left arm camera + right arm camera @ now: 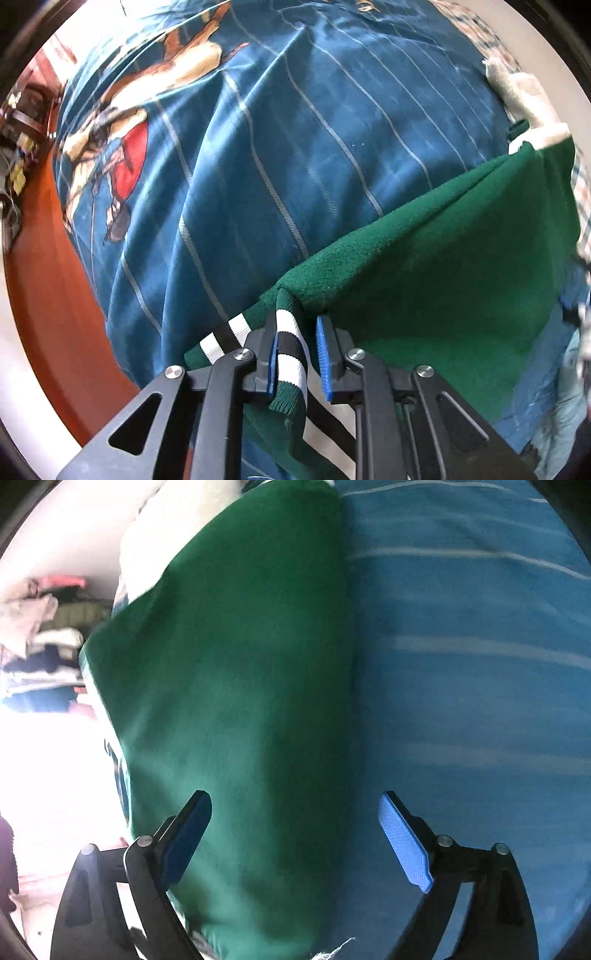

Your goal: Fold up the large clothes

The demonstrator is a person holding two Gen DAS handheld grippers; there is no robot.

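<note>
Item: green garment (424, 258), a thick knit or fleece piece with a ribbed hem or cuff (291, 354) banded in black, white and green. It lies on a bed under a blue bedspread (295, 129) with pale stripes and a printed figure. In the left wrist view it fills the field from about 3 o'clock round to 6 o'clock, its folded edge running up toward 2 o'clock. In the right wrist view it sits centre and left, the bedspread taking the side from 12 to 5 o'clock.

Handling, as I judge it: soft, limp, moderately heavy for cloth, not fragile. The nap looks grippy rather than slick, so it should drag on the bedspread and bunch if pulled flat. It will sag between two holds, so I would keep both hands at matching corners. The ribbed band is the firmest part and the best place to take hold; the plain body would bunch between the pads.

Left gripper (295, 354): pointing straight down at the bed, jaws drawn narrow about the striped band. One pad lies against the band; the other shows a sliver of gap, so I read this as a light grasp on the band rather than a hard clamp.

Right gripper (295, 842): angled down and forward over the garment's long edge, released, jaws spread wide with nothing between the pads. The frame is blurred.

Beyond the bed at 9 o'clock in the right view: a heap of other clothes (40, 642), untouched.
</note>
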